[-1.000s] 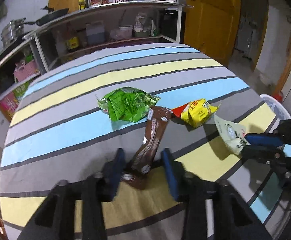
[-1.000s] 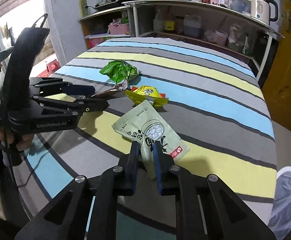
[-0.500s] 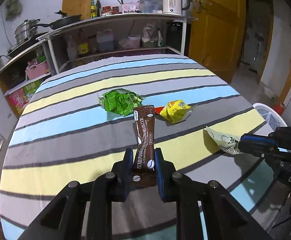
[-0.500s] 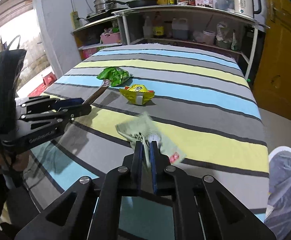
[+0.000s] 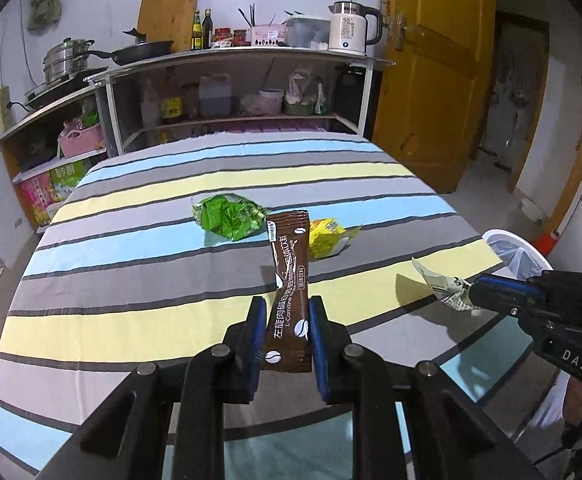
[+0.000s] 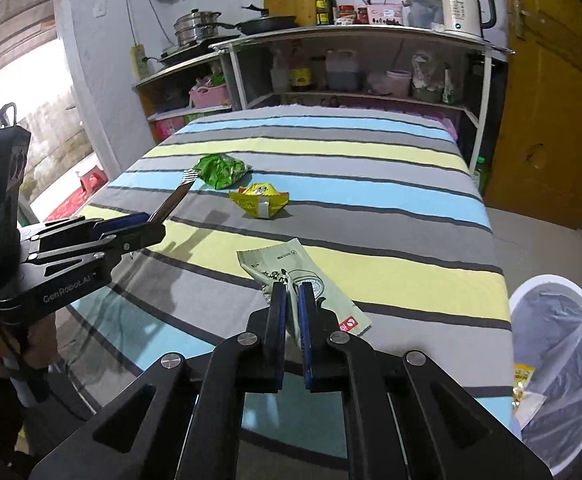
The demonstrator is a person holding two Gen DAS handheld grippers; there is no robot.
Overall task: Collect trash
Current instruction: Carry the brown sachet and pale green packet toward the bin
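Note:
My left gripper (image 5: 285, 312) is shut on a brown coffee sachet (image 5: 289, 288) and holds it upright above the striped table (image 5: 131, 264); it shows edge-on in the right wrist view (image 6: 173, 198). My right gripper (image 6: 291, 296) is shut on a pale green wrapper (image 6: 291, 268), lifted off the table; it also shows in the left wrist view (image 5: 445, 288). A crumpled green packet (image 5: 227, 220) (image 6: 221, 170) and a yellow packet (image 5: 327, 236) (image 6: 259, 200) lie on the table.
A white bin lined with a clear bag (image 6: 563, 360) (image 5: 515, 252) stands on the floor by the table's right side, with some wrappers inside. Shelves with kitchenware (image 5: 231, 92) stand behind the table. A yellow door (image 5: 431, 80) is at the right.
My left gripper closed on the brown sachet and lifted it off the table. My right gripper lifted the pale green wrapper. Both pulled back from the table.

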